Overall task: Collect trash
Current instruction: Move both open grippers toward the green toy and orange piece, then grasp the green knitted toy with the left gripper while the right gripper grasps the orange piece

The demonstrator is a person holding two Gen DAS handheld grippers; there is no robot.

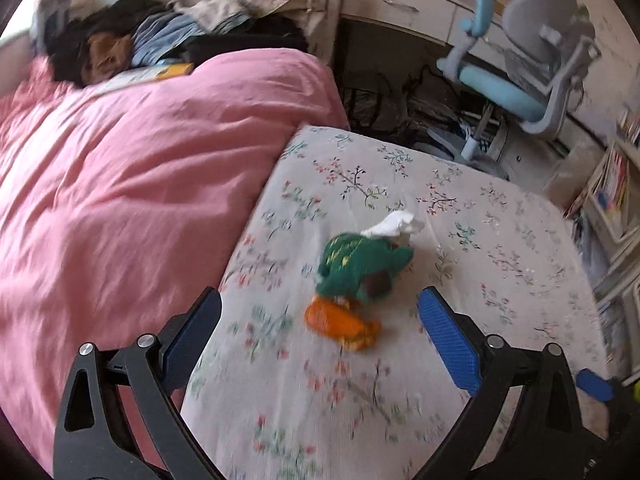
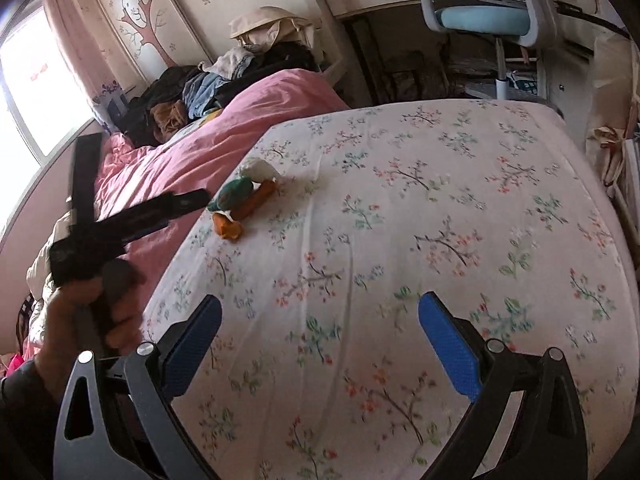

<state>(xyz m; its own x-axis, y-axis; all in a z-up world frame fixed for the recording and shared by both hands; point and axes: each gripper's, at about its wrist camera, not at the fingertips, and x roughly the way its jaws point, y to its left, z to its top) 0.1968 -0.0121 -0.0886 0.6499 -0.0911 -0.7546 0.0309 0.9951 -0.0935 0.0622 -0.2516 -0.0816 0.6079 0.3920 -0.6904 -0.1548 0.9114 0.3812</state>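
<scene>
Small trash cluster on floral-print bed sheet (image 1: 460, 216): crumpled green wrapper (image 1: 362, 262), crumpled orange wrapper (image 1: 340, 322) touching its near side, crumpled white tissue (image 1: 394, 224) touching its far side. Lying near left edge of sheet, just right of rumpled pink duvet (image 1: 140, 168). Left gripper (image 1: 320, 336) hovering just near of orange wrapper, blue-padded fingers (image 1: 450, 340) spread wide, nothing between them. Right gripper (image 2: 320, 338) further right and nearer, over bare sheet, well apart from trash, fingers also released and empty. Hand (image 2: 86, 312) gripping left tool's handle in right view. Heap of clothes (image 1: 168, 36) at far end of duvet. Blue-grey desk chair (image 1: 524, 64) far right beyond bed.
</scene>
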